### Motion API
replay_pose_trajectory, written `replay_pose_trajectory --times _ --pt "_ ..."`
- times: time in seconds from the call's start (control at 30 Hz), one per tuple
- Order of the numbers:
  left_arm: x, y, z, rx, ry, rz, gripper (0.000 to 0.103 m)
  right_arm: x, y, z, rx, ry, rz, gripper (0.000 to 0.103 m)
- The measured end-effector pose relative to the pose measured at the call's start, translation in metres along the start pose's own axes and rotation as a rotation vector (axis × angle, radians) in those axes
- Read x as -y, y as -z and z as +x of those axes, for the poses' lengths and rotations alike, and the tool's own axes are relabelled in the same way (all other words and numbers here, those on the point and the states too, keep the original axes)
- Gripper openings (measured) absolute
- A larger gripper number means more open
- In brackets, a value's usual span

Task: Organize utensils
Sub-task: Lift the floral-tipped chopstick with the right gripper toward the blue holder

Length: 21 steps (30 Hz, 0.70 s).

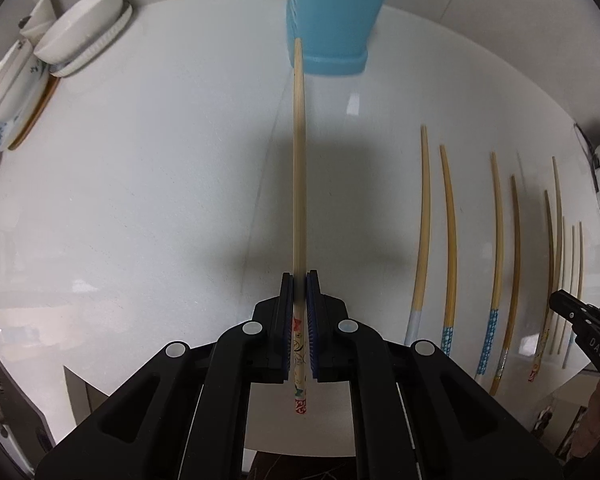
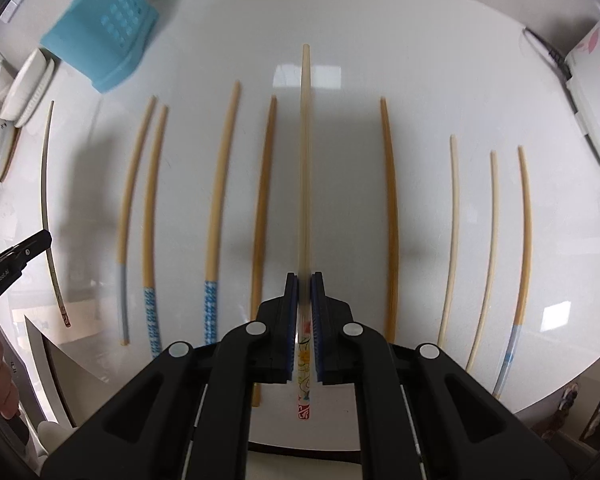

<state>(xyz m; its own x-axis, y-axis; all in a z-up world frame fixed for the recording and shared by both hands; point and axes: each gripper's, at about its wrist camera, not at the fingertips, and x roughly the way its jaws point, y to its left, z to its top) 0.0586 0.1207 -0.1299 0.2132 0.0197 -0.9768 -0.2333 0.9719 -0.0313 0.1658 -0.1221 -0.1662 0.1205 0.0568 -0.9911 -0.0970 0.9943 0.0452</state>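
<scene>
both grippers, left (image 1: 300,276) and right (image 2: 305,278), are each clenching one patterned chopstick (image 1: 299,160) (image 2: 305,152). they're lifting a matched pair. next, it needs dropping into the blue holder (image 1: 332,16) at the far left.

Crockery and a box on my white countertop (image 1: 140,180)

Stacked white bowls (image 1: 84,28) and patterned plates (image 1: 16,92) sit at the countertop's far left edge; a white box printed with pink rabbits (image 2: 596,80) lies at its far right edge.
</scene>
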Motion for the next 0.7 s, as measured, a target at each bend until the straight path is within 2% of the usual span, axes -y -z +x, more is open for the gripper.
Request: replay_pose_trajectory --times 0.27,0.43,0.7 --pt "-0.006 0.005 -0.035 0.139 0.018 -0.011 0.006 -0.023 -0.02 -0.023 0.14 -0.003 0.007 0.006" --pt "-0.003 -0.003 -0.049 0.201 0.019 0.009 0.006 -0.013 -0.024 -0.056 0.229 -0.013 0.017 0.006" --pt "0.002 -0.042 -0.067 0.31 0.044 0.022 0.006 -0.03 -0.041 -0.095 0.363 -0.026 0.004 0.006"
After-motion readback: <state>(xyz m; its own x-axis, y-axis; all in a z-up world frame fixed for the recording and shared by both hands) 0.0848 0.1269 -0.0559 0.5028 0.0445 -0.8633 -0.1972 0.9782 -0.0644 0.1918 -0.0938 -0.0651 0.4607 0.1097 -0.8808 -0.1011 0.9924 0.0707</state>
